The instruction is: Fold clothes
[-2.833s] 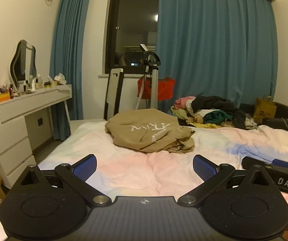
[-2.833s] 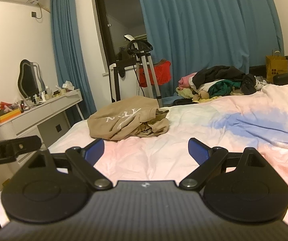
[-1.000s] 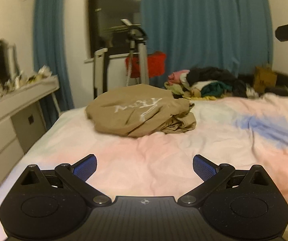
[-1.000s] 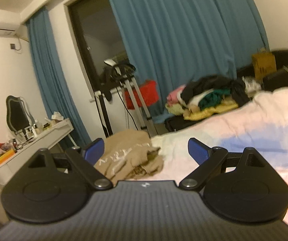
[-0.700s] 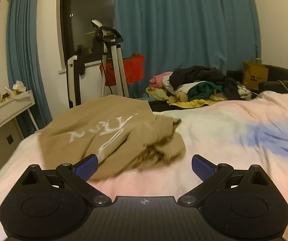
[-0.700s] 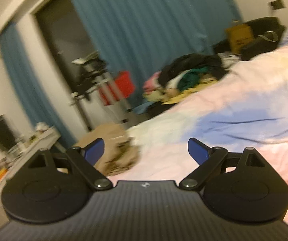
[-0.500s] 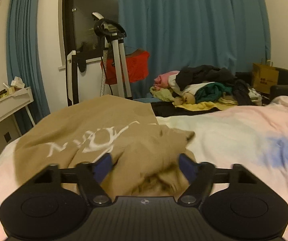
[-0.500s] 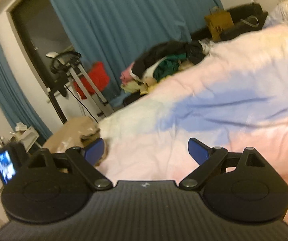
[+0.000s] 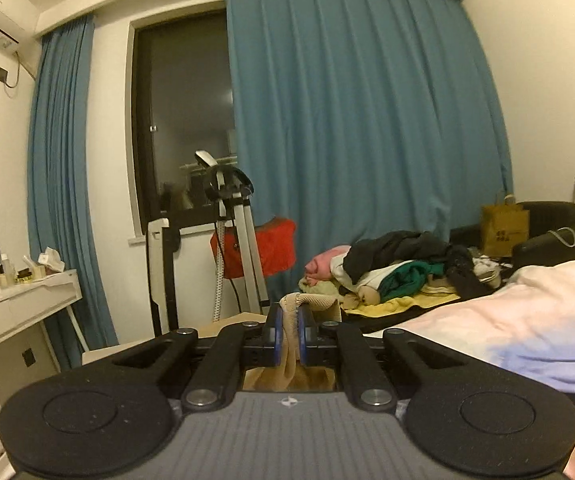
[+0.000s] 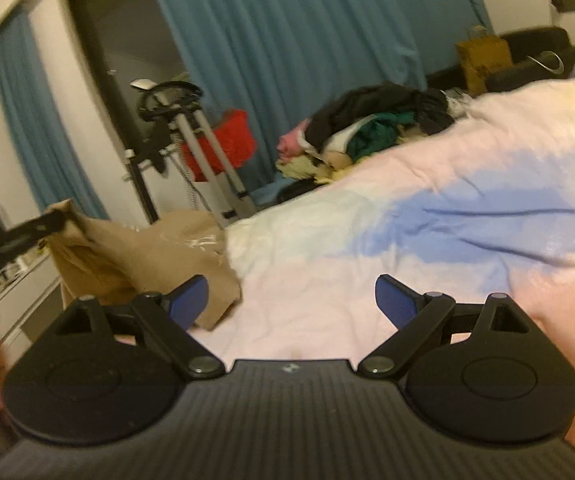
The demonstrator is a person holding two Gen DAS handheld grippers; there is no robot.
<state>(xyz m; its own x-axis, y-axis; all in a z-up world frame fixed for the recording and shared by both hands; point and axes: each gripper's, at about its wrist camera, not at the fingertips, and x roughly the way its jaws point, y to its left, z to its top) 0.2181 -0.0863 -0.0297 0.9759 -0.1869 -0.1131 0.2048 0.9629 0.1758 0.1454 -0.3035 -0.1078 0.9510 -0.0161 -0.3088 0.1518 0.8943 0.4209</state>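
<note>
Closed since earlier: left gripper (image 9: 289, 334) pinching tan garment (image 10: 143, 256) off bed (image 10: 367, 280) edge; right gripper (image 10: 292, 302) wide, empty; thin bite may slip.

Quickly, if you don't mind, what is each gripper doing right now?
Left gripper: shut on the tan garment.
Right gripper: open, holding nothing.

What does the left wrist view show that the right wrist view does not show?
Only left wrist: the left gripper shut on a fold of the tan garment, seen close.
Only right wrist: the open right gripper, and the garment's bulk lifted at one corner off the bed.
Both: blue curtain, clothes pile.
</note>
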